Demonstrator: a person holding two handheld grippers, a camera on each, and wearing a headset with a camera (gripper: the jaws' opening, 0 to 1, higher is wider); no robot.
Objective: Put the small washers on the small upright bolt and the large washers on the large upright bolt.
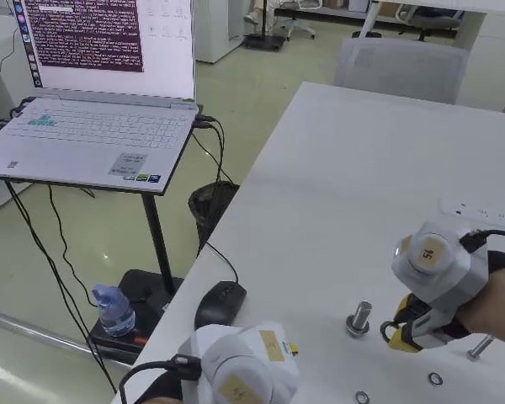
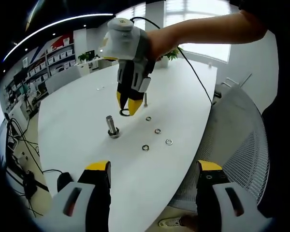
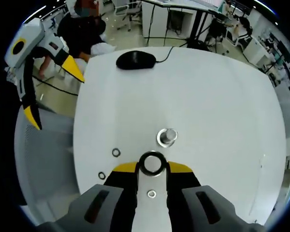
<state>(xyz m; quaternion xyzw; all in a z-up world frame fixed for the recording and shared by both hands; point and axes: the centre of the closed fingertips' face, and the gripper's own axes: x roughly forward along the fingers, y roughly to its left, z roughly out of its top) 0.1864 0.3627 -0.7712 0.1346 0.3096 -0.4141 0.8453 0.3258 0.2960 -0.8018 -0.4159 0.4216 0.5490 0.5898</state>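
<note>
Right gripper view, silvery ring washer [image 3: 152, 154], gripped

Two of a kind above the table [image 1: 337, 185]: right hand-held gripper [image 2: 126, 105] and left hand-held gripper [image 2: 153, 168], each with rounded white housing, grey-and-black body, black jaws tipped in yellow. Yellow sticker [image 1: 429, 252] with dark digits atop each housing. Black cable [image 1: 488, 237] plugged into the right one, another into the left. Dark sleeve [image 2: 253, 29] on the right arm.
</note>
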